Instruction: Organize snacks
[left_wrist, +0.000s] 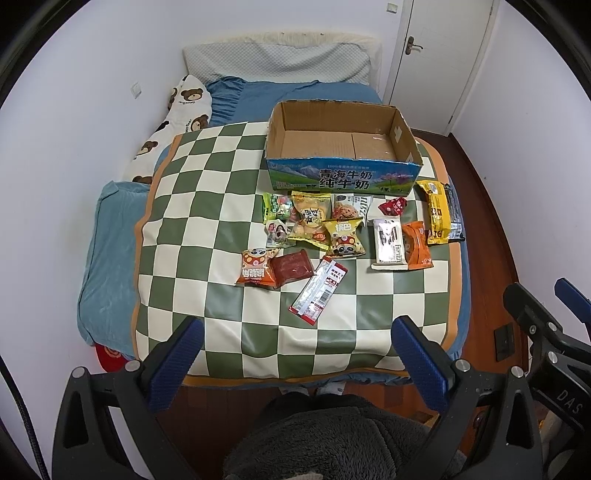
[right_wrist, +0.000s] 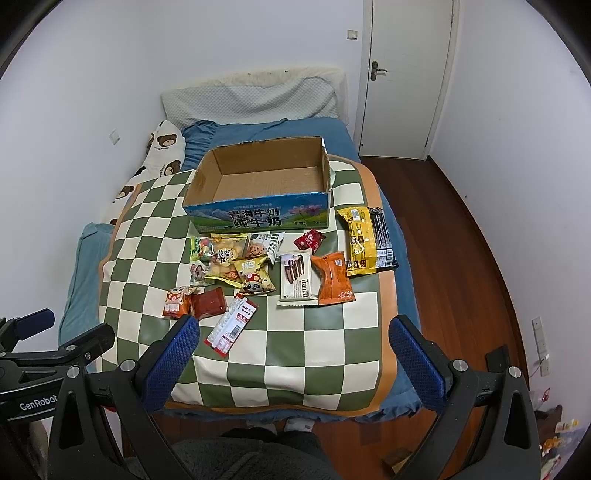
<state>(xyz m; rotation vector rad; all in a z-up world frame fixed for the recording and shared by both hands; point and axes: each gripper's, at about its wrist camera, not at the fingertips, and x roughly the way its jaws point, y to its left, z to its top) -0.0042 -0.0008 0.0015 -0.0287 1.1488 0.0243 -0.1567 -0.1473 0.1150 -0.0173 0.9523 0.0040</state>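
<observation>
Checkered mat (left_wrist: 207, 206) with empty cardboard box (left_wrist: 338, 144), snacks (left_wrist: 343, 236) alongside.

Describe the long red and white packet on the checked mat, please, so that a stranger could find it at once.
Start from the cardboard box on the checked mat and come toward the near edge, past the pile of snacks. The long red and white packet lies alone there, slanted, nearest of all to the camera. Unlike its squat, pillow-shaped neighbours, it is a narrow flat strip with a barcode.

The cardboard box (right_wrist: 258, 218) reads "青海牛奶 纯牛奶"; a white wafer pack (right_wrist: 297, 282) reads "Franzzi"; the left hand-held gripper (right_wrist: 37, 400) body reads "GenRobot".
</observation>
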